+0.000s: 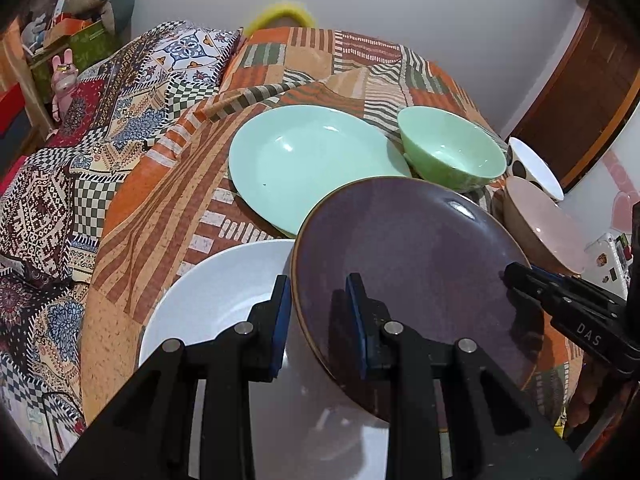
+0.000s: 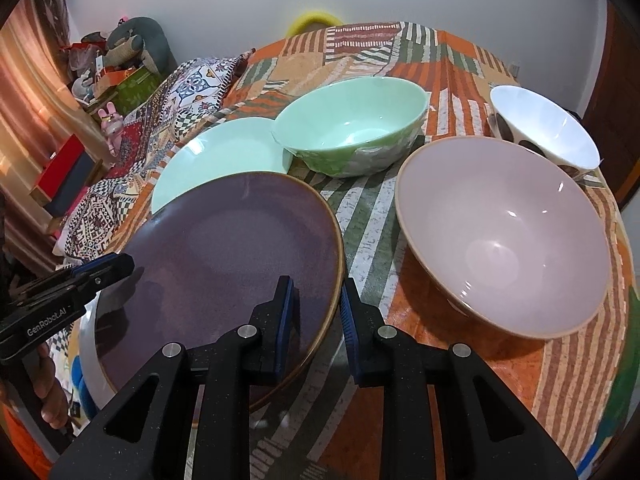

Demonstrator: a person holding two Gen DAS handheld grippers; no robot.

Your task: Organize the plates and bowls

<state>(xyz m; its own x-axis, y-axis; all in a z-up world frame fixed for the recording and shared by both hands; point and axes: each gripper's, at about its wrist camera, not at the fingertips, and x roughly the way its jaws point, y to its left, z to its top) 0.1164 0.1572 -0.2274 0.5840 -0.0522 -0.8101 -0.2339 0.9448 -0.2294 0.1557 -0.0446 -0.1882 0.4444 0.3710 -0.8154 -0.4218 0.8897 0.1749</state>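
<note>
**Purple plate clamped from both sides**

The left gripper [image 1: 320,320] and right gripper [image 2: 316,312] each pinch opposite rims of the purple plate [image 1: 416,272], tilted above the white plate [image 1: 224,300] at the near edge of the patchwork-covered bed [image 2: 460,80]. Toward the far edge lie the mint plate [image 1: 304,160], green bowl [image 2: 352,128], pink bowl [image 2: 504,236] and spotted white bowl [image 2: 548,128]

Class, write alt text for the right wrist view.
Both grippers, right gripper and left gripper, clamp opposite rims of a purple plate. Beyond it sit a mint plate, green bowl and pink bowl.
</note>
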